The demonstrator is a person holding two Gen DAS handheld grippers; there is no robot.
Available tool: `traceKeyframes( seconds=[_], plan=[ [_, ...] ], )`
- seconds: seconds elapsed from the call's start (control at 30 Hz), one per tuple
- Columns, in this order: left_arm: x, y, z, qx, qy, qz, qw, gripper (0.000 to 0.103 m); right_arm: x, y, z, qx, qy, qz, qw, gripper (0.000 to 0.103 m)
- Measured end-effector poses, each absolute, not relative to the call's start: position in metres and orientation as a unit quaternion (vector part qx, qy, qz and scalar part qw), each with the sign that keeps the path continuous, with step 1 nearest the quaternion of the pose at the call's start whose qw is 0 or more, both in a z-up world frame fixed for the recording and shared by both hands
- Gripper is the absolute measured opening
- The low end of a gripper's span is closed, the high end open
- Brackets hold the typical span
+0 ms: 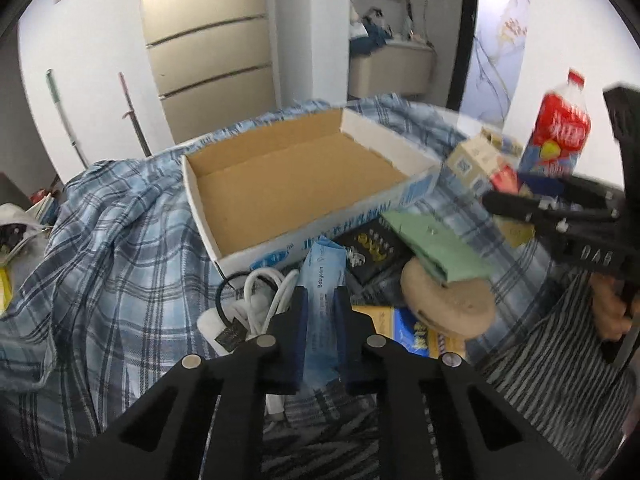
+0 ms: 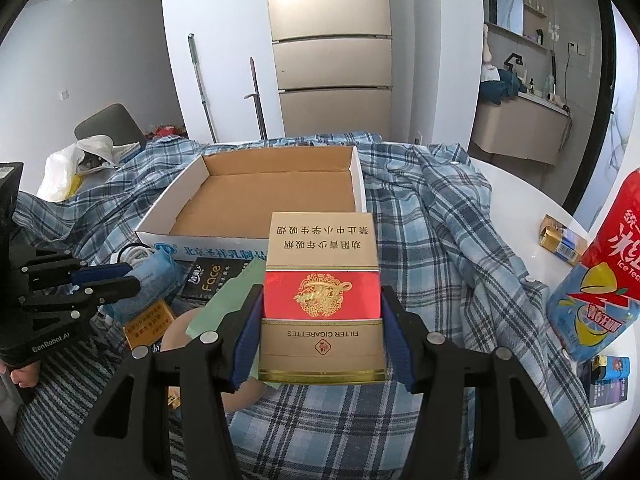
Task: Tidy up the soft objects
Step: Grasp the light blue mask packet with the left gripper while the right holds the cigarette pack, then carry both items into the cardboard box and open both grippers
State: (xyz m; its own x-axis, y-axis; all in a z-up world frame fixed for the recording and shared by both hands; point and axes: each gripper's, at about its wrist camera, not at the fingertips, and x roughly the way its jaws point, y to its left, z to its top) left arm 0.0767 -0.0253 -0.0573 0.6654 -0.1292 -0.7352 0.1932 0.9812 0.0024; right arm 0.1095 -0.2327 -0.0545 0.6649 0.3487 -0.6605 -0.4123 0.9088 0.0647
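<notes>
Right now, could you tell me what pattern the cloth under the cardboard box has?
Blue and white plaid cloth beneath the cardboard box, clearest in the right wrist view.
</notes>
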Motion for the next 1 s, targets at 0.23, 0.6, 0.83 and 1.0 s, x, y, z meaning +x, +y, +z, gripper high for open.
traceKeyframes(
  seconds=[0.23, 0.6, 0.83, 1.0],
  plan=[
    [0.052, -0.025, -0.021, 0.012, 0.342, -0.074, 0.937, 0.013, 0.095, -0.236, -0.038, -0.033, 0.299, 0.223, 0.927, 0.055],
    [0.041, -0.017, 0.039, -0.001, 0.293, -0.022, 0.956, 0.013, 0.08, -0.223, 0.018, -0.05, 0.239, 0.208, 0.947, 0.055],
    [0.072, -0.025, 0.08, -0.007, 0.266, 0.0, 0.964, 0.013, 0.112, -0.212, 0.069, -0.035, 0.22, 0.211, 0.952, 0.055],
    [0.106, -0.032, 0.12, -0.031, 0.234, 0.01, 0.972, 0.013, 0.141, -0.197, 0.099, -0.026, 0.207, 0.212, 0.955, 0.055]
  ],
)
